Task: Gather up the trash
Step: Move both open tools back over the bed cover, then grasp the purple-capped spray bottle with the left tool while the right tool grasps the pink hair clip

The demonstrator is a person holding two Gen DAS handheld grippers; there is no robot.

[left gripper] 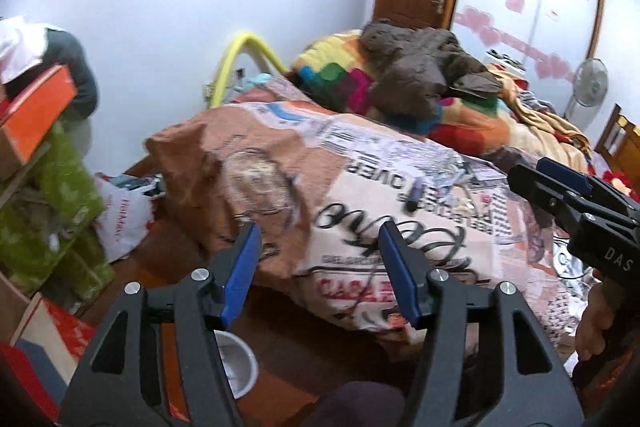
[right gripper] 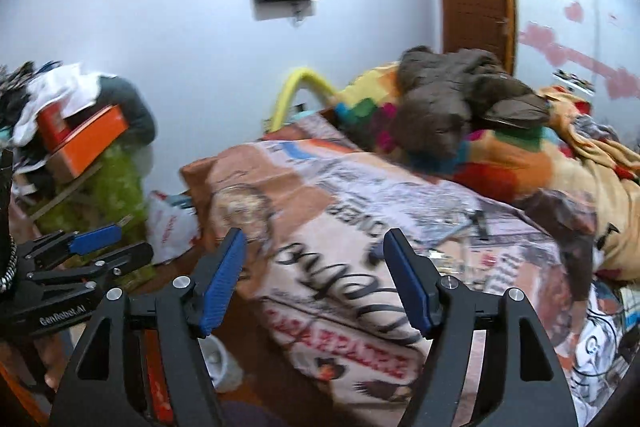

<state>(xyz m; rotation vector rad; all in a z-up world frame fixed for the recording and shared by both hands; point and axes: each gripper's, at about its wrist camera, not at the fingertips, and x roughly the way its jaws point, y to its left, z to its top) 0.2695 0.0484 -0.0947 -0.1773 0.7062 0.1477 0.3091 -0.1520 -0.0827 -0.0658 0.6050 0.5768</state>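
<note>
My left gripper (left gripper: 318,273) is open and empty, held above the near corner of a bed with a newspaper-print cover (left gripper: 380,211). My right gripper (right gripper: 316,279) is open and empty too, over the same cover (right gripper: 340,227). A small dark blue object (left gripper: 414,195) and some clear crumpled wrappers (left gripper: 460,187) lie on the cover ahead; the wrappers also show in the right wrist view (right gripper: 444,251). A white bin (left gripper: 238,363) stands on the floor below my left gripper and shows in the right wrist view (right gripper: 218,359). The right gripper shows at the left view's right edge (left gripper: 560,187).
A brown jacket (left gripper: 424,67) lies on a colourful blanket (left gripper: 340,75) at the far end of the bed. Orange boxes (left gripper: 36,115) and green cloth (left gripper: 60,195) pile up at left. A white plastic bag (left gripper: 124,219) sits on the floor. A fan (left gripper: 588,83) stands at right.
</note>
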